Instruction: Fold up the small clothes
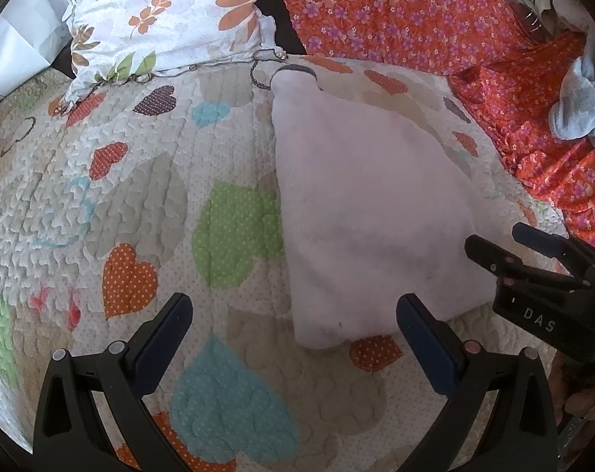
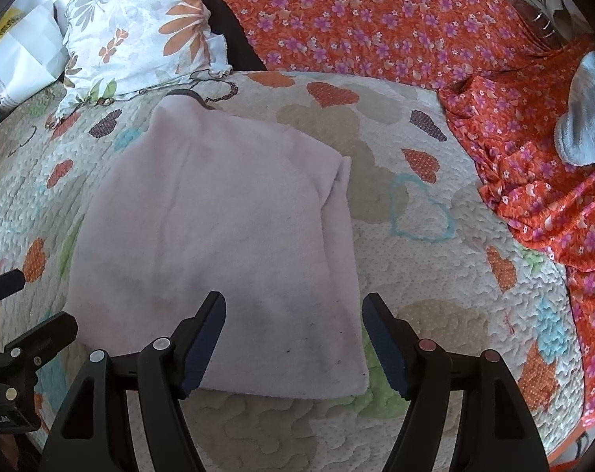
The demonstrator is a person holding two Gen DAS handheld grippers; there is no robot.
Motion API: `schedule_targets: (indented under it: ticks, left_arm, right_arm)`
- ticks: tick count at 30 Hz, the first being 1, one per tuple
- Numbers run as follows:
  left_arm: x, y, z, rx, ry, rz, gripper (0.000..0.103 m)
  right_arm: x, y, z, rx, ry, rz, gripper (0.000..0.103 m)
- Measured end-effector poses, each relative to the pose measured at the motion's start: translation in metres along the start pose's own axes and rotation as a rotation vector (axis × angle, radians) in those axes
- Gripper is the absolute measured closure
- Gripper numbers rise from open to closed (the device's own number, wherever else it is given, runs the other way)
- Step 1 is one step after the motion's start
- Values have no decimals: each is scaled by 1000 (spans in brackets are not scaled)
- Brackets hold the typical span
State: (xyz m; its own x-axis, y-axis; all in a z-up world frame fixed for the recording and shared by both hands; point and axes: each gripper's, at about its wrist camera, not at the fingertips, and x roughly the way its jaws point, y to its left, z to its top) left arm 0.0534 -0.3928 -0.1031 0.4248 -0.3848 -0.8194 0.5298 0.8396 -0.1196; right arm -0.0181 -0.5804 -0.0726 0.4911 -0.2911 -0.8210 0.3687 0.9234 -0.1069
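Observation:
A pale pink fleece garment [image 1: 360,212] lies flat and folded on the heart-patterned quilt [image 1: 140,196]; it also shows in the right wrist view [image 2: 226,244]. A dark trim edge [image 2: 191,96] shows at its far end. My left gripper [image 1: 293,310] is open and empty, just short of the garment's near left corner. My right gripper [image 2: 293,314] is open and empty over the garment's near edge. The right gripper also shows in the left wrist view [image 1: 494,244], at the garment's right side. The left gripper shows in the right wrist view [image 2: 26,303] at the far left.
A floral pillow [image 1: 159,15] lies at the back left. An orange flowered cloth [image 2: 376,15] covers the back and right. Grey socks [image 2: 588,118] lie on it at the right. White paper bags [image 2: 22,51] sit at the far left.

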Motion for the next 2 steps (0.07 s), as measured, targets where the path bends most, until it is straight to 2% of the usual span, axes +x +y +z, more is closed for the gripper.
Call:
schedule_targets:
  ticks: [2]
  left_arm:
    - [0, -1, 0, 7, -2, 8, 0]
  right_arm:
    - [-1, 2, -1, -8, -3, -1, 26]
